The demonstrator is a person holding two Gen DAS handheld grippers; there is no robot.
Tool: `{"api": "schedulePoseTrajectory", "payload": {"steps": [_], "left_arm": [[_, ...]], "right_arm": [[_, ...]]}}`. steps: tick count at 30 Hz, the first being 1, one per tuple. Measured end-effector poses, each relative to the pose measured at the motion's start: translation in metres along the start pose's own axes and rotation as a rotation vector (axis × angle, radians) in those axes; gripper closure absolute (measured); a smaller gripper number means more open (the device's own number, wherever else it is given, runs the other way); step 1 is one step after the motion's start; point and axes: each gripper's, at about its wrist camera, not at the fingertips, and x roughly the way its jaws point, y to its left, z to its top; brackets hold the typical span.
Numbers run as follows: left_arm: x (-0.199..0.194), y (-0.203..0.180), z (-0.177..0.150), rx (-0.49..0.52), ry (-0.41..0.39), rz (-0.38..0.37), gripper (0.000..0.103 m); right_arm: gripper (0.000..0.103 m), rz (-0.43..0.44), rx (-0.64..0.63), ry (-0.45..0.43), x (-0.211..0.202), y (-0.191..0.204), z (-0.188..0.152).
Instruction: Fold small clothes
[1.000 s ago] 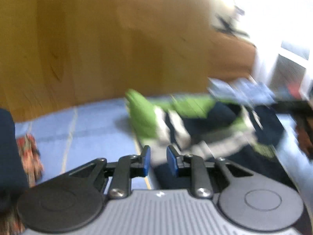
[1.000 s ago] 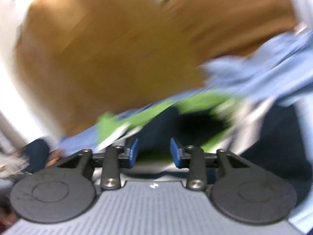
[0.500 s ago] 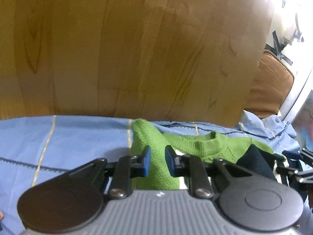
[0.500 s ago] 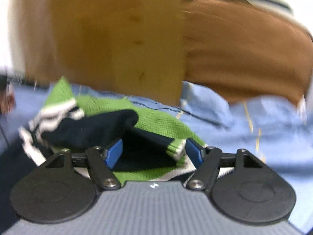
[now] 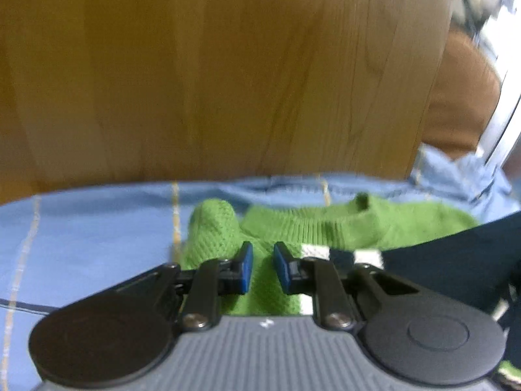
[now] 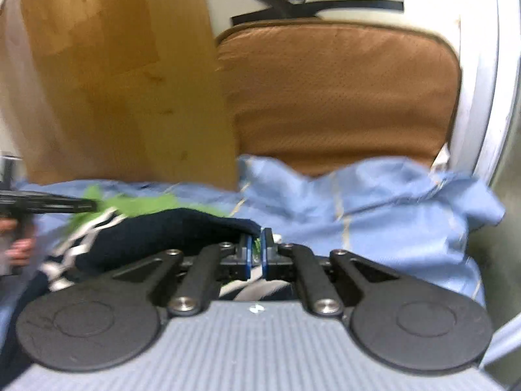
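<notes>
A green knitted sweater [image 5: 329, 228] with navy and white stripes lies on a blue bed sheet [image 5: 81, 234]. My left gripper [image 5: 262, 267] hovers low over its green shoulder, pads a narrow gap apart with nothing pinched between them. In the right wrist view my right gripper [image 6: 256, 254] is shut on the cuff end of the navy sleeve [image 6: 169, 228]. A sliver of green shows between the pads, and the sleeve is drawn up to the left of the jaws. The left gripper [image 6: 49, 207] and a hand [image 6: 19, 251] show at that view's left edge.
A wooden board [image 5: 228, 81] stands upright behind the bed. A brown cushion [image 6: 342, 97] leans at the back right, with a white frame [image 6: 482, 97] beside it. The sheet [image 6: 374, 202] is rumpled to the right of the sweater.
My right gripper went from wide open around the navy sleeve to shut on its cuff and rose. My left gripper swept in over the green shoulder, its gap unchanged.
</notes>
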Motion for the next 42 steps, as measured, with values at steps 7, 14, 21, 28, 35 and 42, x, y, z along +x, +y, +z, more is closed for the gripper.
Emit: {"api": "schedulePoseTrajectory", "payload": {"steps": [7,14,21,28,35,42], "left_arm": [[-0.010,0.003,0.004,-0.007,-0.020,-0.019,0.086],[-0.084,0.030,-0.006,-0.102,-0.082,-0.076,0.078],[-0.127,0.040,-0.046,-0.120,-0.080,-0.150,0.061],[-0.106,0.026,-0.059,-0.086,-0.042,-0.113,0.062],[-0.070,0.009,-0.047,-0.085,-0.041,-0.041,0.067],[-0.047,-0.010,-0.058,0.007,-0.058,0.091,0.062]], "right_arm": [[0.095,0.226,0.003,0.046,-0.060,0.065,-0.006],[0.095,0.440,-0.220,0.111,-0.091,0.185,-0.021],[0.088,0.516,-0.247,0.368,-0.036,0.273,-0.093],[0.065,0.557,-0.142,0.417,-0.016,0.276,-0.136],[0.063,0.485,-0.002,0.231,-0.030,0.249,-0.127],[0.063,0.464,0.092,0.274,-0.005,0.236,-0.158]]}}
